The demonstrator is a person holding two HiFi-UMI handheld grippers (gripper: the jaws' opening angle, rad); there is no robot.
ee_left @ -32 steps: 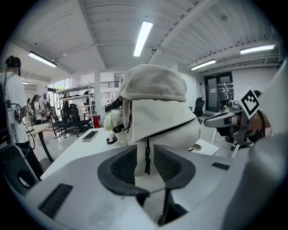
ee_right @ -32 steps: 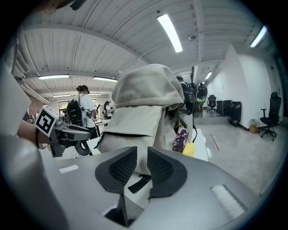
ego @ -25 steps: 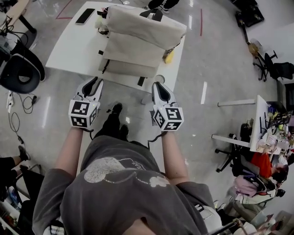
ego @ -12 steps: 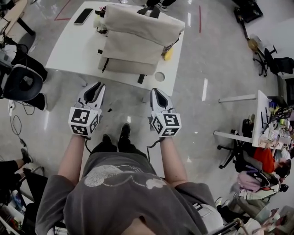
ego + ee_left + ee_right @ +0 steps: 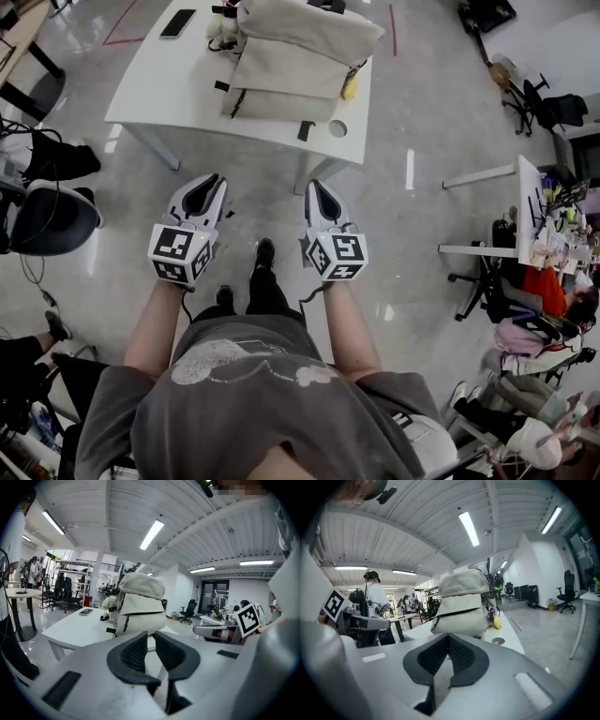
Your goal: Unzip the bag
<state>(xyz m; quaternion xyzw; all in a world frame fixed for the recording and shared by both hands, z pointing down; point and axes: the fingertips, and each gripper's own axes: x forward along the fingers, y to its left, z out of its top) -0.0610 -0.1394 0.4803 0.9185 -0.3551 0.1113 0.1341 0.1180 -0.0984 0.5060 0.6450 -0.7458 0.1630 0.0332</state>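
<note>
Over the last second the person had backed away from the white rectangular table (image 5: 155,89), so a strip of glossy grey floor (image 5: 267,202) lay between its near edge and both tools. The left gripper (image 5: 206,183) had just been closing its fingers to a narrow slit, with nothing between them. The cream fabric backpack (image 5: 295,47) stood upright on the table's far half, its zip too small to judge. The right gripper (image 5: 319,187) held its fingers pressed together, empty. Unzipping looked not under way. A black office chair (image 5: 52,220) crowded the left and a cluttered white desk (image 5: 525,216) stood well to the right. The path ahead was open.
</note>
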